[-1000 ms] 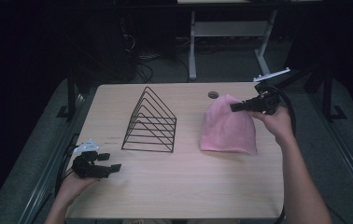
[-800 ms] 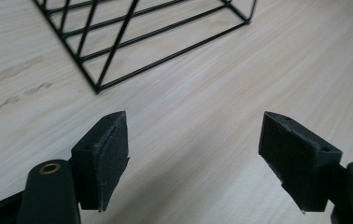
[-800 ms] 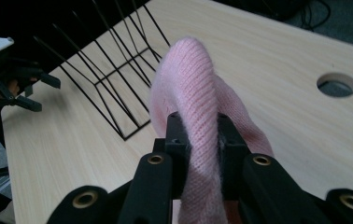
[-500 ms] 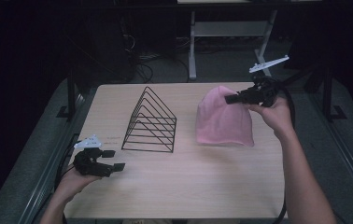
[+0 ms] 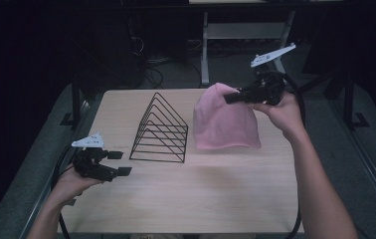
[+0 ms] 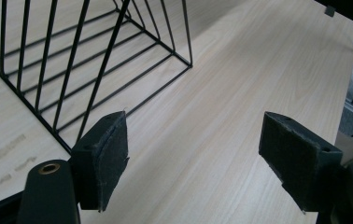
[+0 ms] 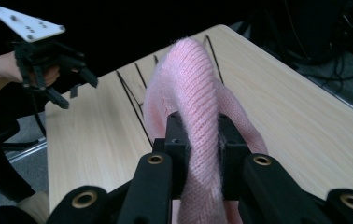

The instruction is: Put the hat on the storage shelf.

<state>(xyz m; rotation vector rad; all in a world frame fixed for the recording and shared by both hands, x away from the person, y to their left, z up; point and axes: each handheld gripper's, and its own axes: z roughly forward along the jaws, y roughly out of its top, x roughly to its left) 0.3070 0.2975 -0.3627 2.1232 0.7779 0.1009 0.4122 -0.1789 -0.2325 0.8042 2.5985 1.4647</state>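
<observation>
A pink knit beanie hangs lifted at its top edge over the right half of the table, its lower hem still near the wood. My right gripper is shut on the beanie, the knit pinched between both black jaws. A black wire triangular rack stands at the table's middle left; its bars fill the upper left of the left gripper view. My left gripper hovers low at the near left, open, with nothing between its pads.
The wooden table has bare room in front and at the near right. A metal stand and cables sit on the dark floor behind the table. The left hand and its gripper appear far off in the right gripper view.
The right gripper has raised the pink beanie and carried it leftward, toward the wire rack. The left gripper stays open at the near left, hardly moved.
</observation>
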